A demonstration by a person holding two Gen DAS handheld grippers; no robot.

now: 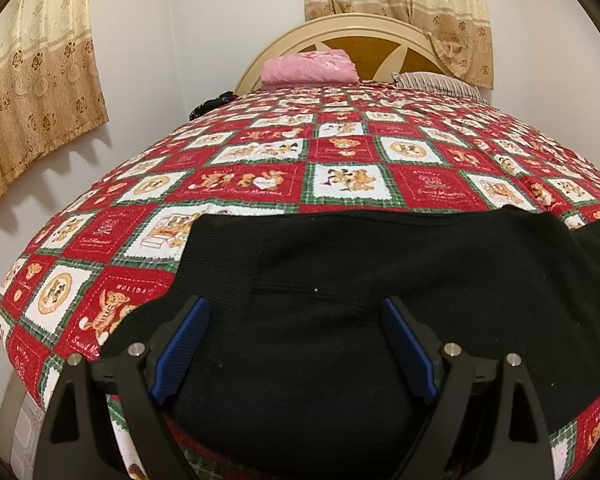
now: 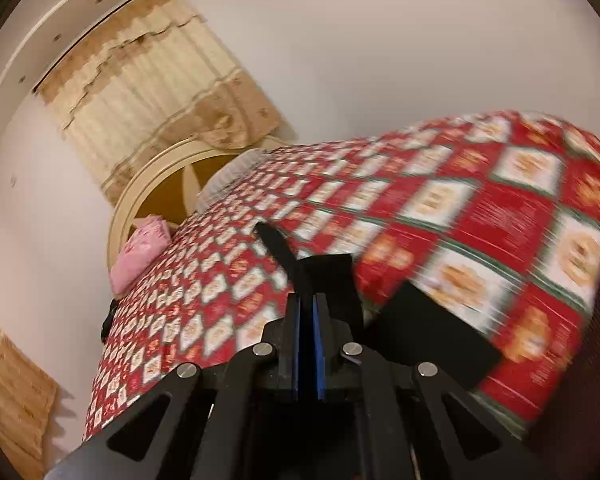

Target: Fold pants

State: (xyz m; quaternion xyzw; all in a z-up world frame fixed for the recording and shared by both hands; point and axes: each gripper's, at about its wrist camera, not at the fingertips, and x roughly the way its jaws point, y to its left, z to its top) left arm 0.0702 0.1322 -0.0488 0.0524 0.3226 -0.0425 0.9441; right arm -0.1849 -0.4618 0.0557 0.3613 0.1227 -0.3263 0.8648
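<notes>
Black pants (image 1: 380, 280) spread on quilt (image 1: 260, 160) at near edge of bed; soft ribbed knit, limp, light by the look, likely to sag and drape. Best taken at hem or waistband edge. Left gripper (image 1: 296, 344) spread wide above the cloth, holding nothing. Right gripper (image 2: 308, 320) clamped on a raised fold of pants; view blurred

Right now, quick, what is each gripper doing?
Left gripper: open, holding nothing, just above the black pants.
Right gripper: closed, pinching a piece of the black pants.
</notes>
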